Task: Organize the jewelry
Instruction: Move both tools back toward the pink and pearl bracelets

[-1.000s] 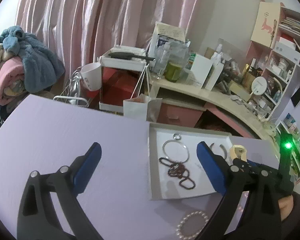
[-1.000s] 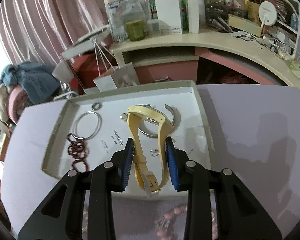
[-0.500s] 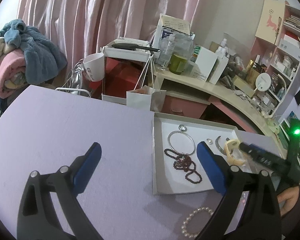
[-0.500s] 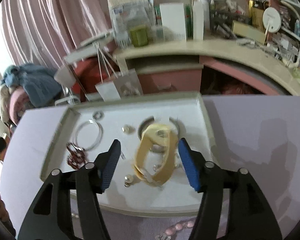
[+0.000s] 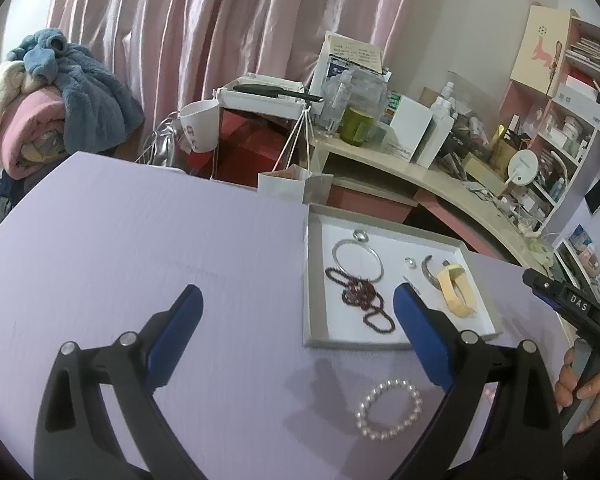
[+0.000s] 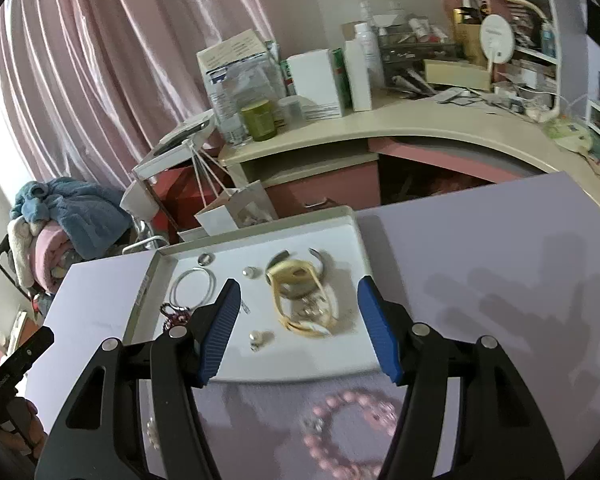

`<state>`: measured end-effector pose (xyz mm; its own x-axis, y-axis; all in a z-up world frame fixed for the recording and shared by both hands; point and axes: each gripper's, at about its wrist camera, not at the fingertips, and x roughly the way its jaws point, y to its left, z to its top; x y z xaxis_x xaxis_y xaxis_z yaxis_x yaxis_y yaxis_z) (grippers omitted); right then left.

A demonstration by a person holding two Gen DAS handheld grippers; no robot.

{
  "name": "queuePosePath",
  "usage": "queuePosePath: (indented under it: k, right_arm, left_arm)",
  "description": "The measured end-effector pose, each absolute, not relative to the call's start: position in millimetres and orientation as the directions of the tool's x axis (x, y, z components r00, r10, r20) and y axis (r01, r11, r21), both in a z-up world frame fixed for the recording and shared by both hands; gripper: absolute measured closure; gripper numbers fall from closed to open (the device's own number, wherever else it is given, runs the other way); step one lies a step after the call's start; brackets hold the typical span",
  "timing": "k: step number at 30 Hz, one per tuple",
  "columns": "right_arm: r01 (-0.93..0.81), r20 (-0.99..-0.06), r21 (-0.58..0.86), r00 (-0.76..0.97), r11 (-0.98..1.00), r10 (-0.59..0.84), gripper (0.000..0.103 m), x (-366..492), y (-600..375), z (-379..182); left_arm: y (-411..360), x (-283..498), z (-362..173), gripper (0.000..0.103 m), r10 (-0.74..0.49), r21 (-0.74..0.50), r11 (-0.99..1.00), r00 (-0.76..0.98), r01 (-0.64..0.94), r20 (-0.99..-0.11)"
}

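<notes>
Lavender bench (image 5: 120,240) — the largest item, bearing everything listed.

White tray (image 6: 260,364), shallow, grey-rimmed, at the far right part of the bench, its far edge near the bench's far edge. Holds, by size:
- yellow watch (image 6: 300,300), lying on its side right of the tray's middle, across a silver cuff (image 6: 318,256). A second ago it stood pinched between the right gripper's pads; now it rests free, so this piece counts as put away.
- silver bangle (image 5: 358,260), toward the tray's far left corner.
- dark red bead strand (image 5: 360,300), heaped just nearer than the bangle, overlapping its rim.
- small ring (image 5: 360,235) at the far left corner; small pearl pieces (image 6: 258,336) loose near the front edge.

Right gripper (image 6: 298,328) — jaws have just been opening and stand apart, nothing between them; it has lifted clear of the tray's front edge.

Left gripper (image 5: 296,336) — jaws wide apart, empty, over bare bench left of the tray.

Outstanding, on the bench short of the tray's near edge: white pearl bracelet (image 5: 388,408) and pink bead bracelet (image 6: 348,436) — probably next in.
</notes>
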<state>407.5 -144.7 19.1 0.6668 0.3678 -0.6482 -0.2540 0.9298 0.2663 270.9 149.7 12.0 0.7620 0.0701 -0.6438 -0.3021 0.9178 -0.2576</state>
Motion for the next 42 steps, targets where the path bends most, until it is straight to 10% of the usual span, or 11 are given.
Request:
queuePosePath:
  k: [42]
  right_arm:
    - [-0.148,-0.779,0.247,0.557,0.958,0.287,0.040,336,-178,-52]
  left_arm:
    - [90,236,-26,0.005,-0.012,-0.239,0.944,0.698,-0.228,-0.716]
